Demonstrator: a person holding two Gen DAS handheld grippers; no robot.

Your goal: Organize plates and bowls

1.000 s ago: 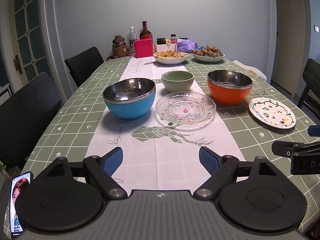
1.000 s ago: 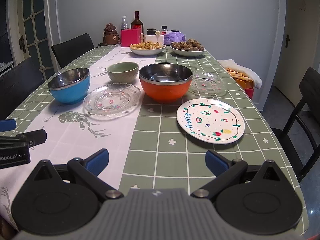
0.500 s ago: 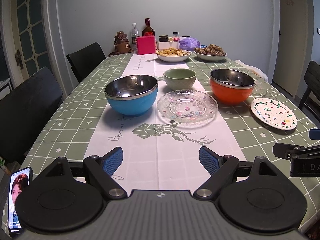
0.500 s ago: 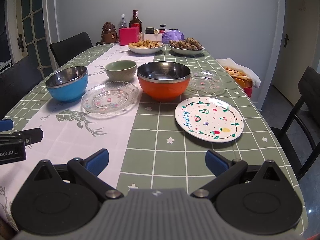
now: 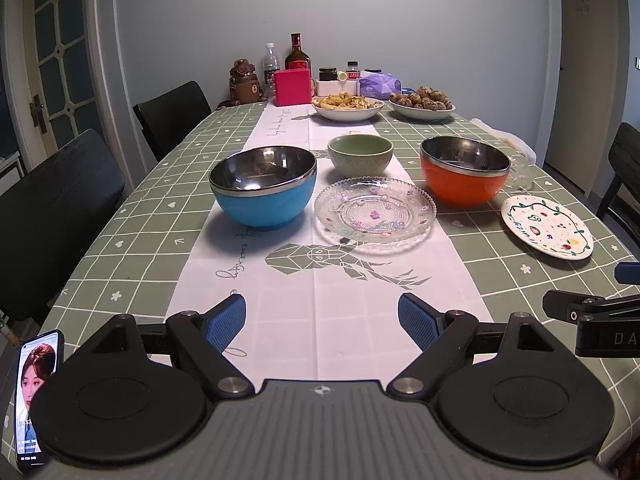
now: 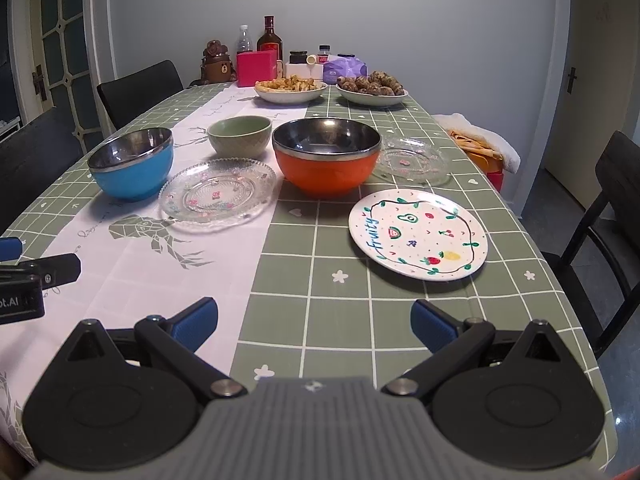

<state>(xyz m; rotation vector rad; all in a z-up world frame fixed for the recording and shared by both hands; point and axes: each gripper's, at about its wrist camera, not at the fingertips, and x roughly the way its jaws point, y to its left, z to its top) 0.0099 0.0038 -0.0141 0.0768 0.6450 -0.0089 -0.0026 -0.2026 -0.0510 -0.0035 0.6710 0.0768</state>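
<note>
Table inventory, listed left to right; we record only what both wrist views show.

1. Phone (image 5: 34, 392): at the near left table edge, screen lit, propped beside the left gripper's body.
2. Left gripper (image 5: 322, 322): we find it low above the white runner (image 5: 320, 280), level and pointing down the length of the table. Its blue pads (image 5: 224, 322) stand wide apart with nothing between them.
3. Blue bowl (image 5: 264, 186): upright on the left edge of the runner, steel-lined, empty.
4. Green bowl (image 5: 360, 154): small, upright, farther back on the runner, between the blue bowl and the orange bowl.
5. Large glass plate (image 5: 374, 210): flat on the runner, just beside the blue bowl and in front of the green bowl.
6. Orange bowl (image 6: 326, 156): upright on the green checked cloth (image 6: 320, 280), steel-lined, empty, just right of the large glass plate.
7. Small glass plate (image 6: 412, 160): flat, just right of and slightly behind the orange bowl.
8. Fruit-painted plate (image 6: 418, 234): white, flat, nearest the right gripper and ahead of it.
9. Right gripper (image 6: 314, 322): we log it low over the green cloth, level, facing the far wall. Its fingers are spread wide and empty, short of the painted plate.
10. Far end: two dishes of food (image 6: 290, 90), a pink box (image 6: 256, 64), bottles and jars.
</note>
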